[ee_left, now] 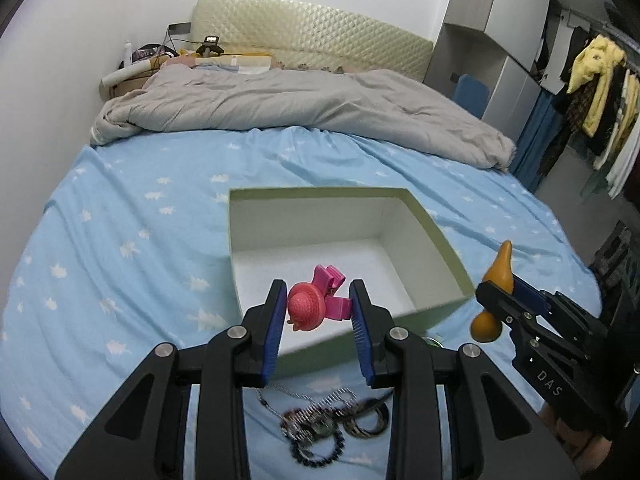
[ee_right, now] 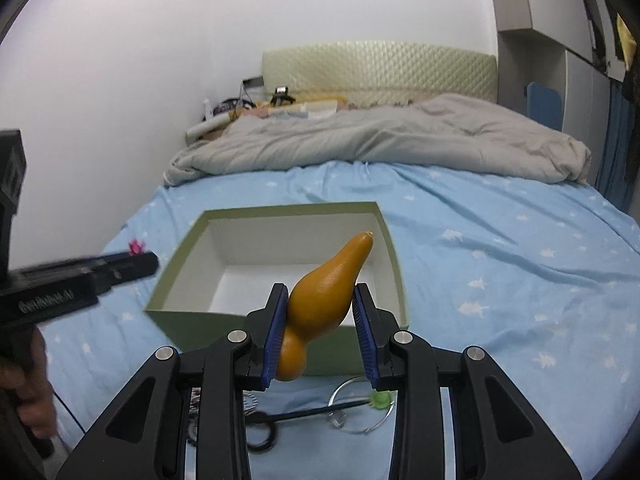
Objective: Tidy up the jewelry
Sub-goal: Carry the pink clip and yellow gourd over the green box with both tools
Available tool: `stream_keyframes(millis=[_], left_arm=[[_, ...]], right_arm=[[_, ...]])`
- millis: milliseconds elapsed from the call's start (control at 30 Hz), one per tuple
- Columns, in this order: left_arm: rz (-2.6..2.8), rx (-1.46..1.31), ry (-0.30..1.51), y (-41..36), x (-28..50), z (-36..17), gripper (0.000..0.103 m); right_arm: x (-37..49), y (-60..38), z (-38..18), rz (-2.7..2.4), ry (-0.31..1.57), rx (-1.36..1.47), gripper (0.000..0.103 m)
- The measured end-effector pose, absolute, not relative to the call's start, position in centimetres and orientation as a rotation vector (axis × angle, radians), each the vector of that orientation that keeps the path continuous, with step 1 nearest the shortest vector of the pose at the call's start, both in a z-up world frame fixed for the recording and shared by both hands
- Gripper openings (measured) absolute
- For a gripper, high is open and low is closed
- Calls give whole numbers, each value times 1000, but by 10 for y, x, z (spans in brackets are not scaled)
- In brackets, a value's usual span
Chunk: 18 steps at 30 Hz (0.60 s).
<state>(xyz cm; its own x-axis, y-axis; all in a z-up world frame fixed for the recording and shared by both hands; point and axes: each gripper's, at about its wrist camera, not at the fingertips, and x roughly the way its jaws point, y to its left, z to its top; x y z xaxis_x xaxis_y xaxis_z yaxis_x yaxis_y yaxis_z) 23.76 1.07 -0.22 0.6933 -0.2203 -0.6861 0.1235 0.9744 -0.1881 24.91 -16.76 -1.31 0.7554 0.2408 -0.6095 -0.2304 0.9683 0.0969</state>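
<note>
My left gripper is shut on a pink hair clip with a little hat ornament, held over the near edge of the open pale green box. My right gripper is shut on an orange gourd-shaped ornament, its tip pointing over the same box, whose white inside shows nothing. In the left wrist view the right gripper sits at the right with the gourd. A heap of chains, beaded bracelets and rings lies on the sheet under the left gripper.
The box rests on a light blue bed sheet. A grey duvet is bunched at the bed's far end. Under the right gripper lie a thin metal hoop, a green bead and a black ring. Clothes hang at the right.
</note>
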Motion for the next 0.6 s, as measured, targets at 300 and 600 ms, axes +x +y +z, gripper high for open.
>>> stream_keyframes(millis=[300, 600], left_arm=[[-162, -130, 856, 5, 285, -4, 33], [-105, -119, 960, 6, 314, -26, 33]], right_arm=[[302, -155, -8, 323, 744, -70, 30], [342, -134, -49, 315, 881, -198, 30]])
